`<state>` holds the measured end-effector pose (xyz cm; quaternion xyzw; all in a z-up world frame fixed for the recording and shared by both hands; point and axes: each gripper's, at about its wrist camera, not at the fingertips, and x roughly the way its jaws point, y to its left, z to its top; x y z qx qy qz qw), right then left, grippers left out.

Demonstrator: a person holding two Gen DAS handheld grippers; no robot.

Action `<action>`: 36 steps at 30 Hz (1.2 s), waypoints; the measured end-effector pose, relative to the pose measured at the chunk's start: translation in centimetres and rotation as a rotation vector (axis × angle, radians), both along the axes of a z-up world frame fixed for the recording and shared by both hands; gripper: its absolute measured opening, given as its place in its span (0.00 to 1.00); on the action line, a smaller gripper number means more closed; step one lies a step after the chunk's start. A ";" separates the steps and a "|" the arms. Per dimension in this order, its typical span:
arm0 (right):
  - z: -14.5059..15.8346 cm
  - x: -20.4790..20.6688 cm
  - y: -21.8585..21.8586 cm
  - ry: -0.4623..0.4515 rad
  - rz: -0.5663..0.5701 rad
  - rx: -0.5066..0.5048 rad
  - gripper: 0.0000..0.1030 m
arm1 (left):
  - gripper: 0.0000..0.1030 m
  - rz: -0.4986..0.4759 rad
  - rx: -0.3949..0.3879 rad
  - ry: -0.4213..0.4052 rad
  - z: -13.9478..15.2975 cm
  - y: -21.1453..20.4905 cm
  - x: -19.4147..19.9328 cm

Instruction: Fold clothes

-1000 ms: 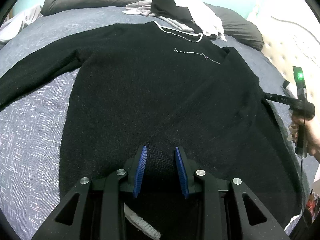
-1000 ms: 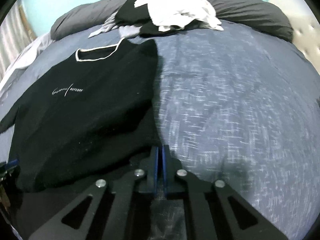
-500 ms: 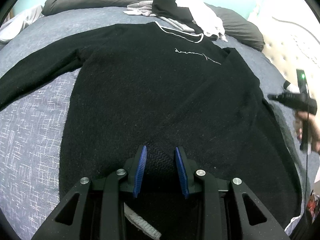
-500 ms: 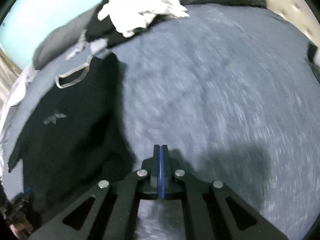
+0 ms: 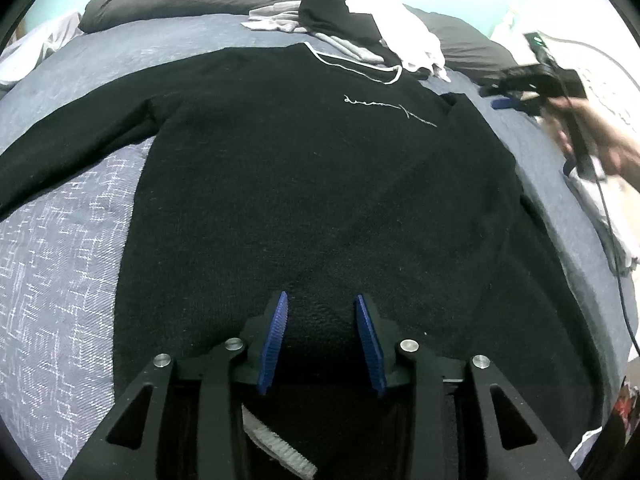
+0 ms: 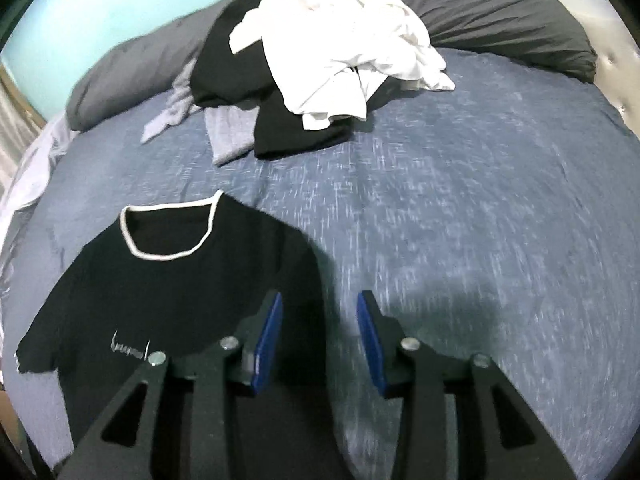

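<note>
A black sweater with a white-trimmed collar lies face up on the blue-grey bedspread. Its left sleeve stretches out to the left. My left gripper sits at the lower hem. A bunch of ribbed black fabric fills the gap between its blue pads, and the jaws are opening. The right gripper hovers over the sweater's right shoulder edge, its jaws opening with nothing between them. It also shows blurred at upper right in the left wrist view, right gripper, held by a hand.
A pile of black, white and grey clothes lies at the head of the bed against dark grey pillows. A tufted pale headboard runs along the right. A black cable hangs from the right gripper. Bare bedspread lies right of the sweater.
The right gripper left the sweater's lower side, travelled up to the shoulder end and went from shut to open. The left pads spread slightly; the left hand stayed put.
</note>
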<state>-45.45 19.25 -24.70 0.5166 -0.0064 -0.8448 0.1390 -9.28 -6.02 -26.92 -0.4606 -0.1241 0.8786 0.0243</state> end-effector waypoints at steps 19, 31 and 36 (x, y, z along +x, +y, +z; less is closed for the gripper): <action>-4.4 -5.7 -4.0 -0.024 -0.007 0.293 0.04 | 0.40 -0.009 -0.020 -0.001 -0.3 0.4 -0.1; -2.4 -5.6 -1.0 0.081 0.001 0.084 0.00 | 0.42 -0.017 -0.022 -0.005 -0.2 0.4 -0.1; -1.2 0.2 4.4 0.079 -0.035 -0.061 0.05 | 0.43 -0.017 -0.022 -0.005 -0.2 0.4 -0.1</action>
